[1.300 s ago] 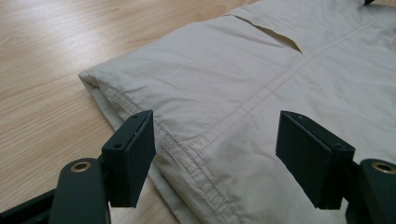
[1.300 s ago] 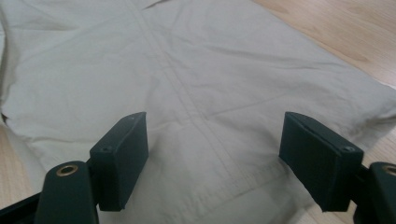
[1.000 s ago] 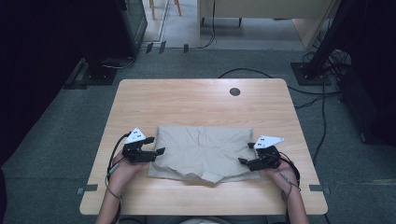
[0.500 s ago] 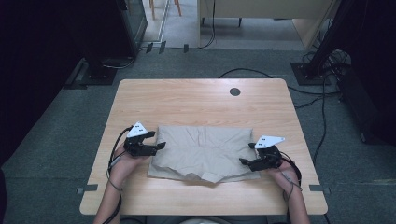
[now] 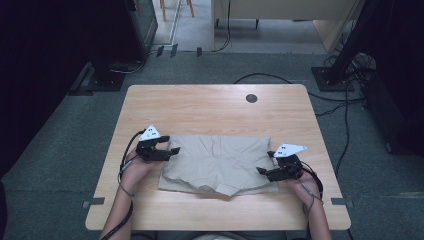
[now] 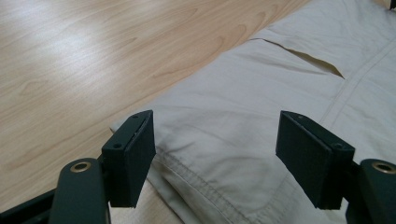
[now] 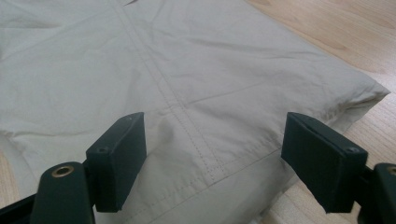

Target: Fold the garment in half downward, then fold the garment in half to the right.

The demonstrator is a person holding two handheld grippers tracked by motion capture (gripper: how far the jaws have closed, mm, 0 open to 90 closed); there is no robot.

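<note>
A pair of beige shorts (image 5: 220,162) lies flat on the wooden table (image 5: 210,110). My left gripper (image 5: 170,149) hovers at the shorts' left edge, jaws wide open with nothing between them. In the left gripper view the stitched hem and a pocket slit of the shorts (image 6: 261,107) lie just beyond the open gripper (image 6: 215,144). My right gripper (image 5: 261,172) is open at the shorts' right front corner. The right gripper view shows a seam and hem of the shorts (image 7: 196,93) between and past the open gripper (image 7: 214,154).
A round cable hole (image 5: 251,98) sits near the table's far edge. Bare wood surrounds the shorts on all sides. Cables (image 5: 345,125) and dark equipment stands are on the grey floor beyond the table.
My left gripper has moved slightly toward the far side along the shorts' left edge. The right gripper has barely shifted. The shorts lie as before.
</note>
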